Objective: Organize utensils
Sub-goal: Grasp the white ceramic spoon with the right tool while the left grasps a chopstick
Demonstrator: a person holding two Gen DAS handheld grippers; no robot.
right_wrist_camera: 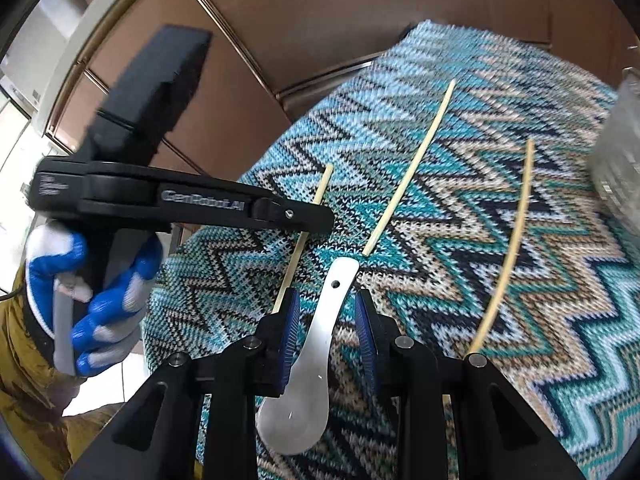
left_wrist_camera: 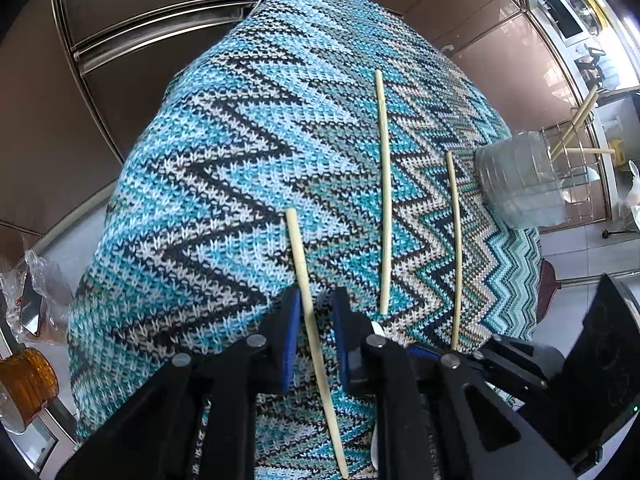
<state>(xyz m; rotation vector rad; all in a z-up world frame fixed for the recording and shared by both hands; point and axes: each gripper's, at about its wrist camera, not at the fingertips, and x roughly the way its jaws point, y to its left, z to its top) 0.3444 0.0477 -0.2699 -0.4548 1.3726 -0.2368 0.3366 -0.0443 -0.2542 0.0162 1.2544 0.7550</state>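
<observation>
The tabletop [left_wrist_camera: 224, 168] is covered edge to edge by a knitted zigzag cloth in blues, tan and black. Three pale chopsticks lie on it, roughly parallel and apart from one another, and the white spoon [right_wrist_camera: 316, 344] makes the handiest landmark among them.

The left gripper [left_wrist_camera: 316, 320] is low over the cloth with its blue pads on either side of the nearest chopstick [left_wrist_camera: 308, 304], the one lying to the left of the spoon. One pad looks to be against the stick, while a sliver of cloth shows between the stick and the other pad, so the gripper is nearly pressed together but not yet pinching it. From the right wrist view, a hand in a blue and white glove [right_wrist_camera: 92, 304] holds that tool.

The right gripper [right_wrist_camera: 328, 312] straddles the spoon's handle, pads narrowly spread with a gap on each side; the spoon rests on the cloth, bowl toward the camera, handle pointing away.

Just beyond the spoon's handle tip starts the middle chopstick [left_wrist_camera: 385, 200], running away across the cloth. To the spoon's right lies the third chopstick [left_wrist_camera: 456, 248]. Farther right of the spoon, at the cloth's edge, sits a clear plastic bottle [left_wrist_camera: 516, 180], and past it a wire rack [left_wrist_camera: 576, 160] with more chopsticks standing in it.
</observation>
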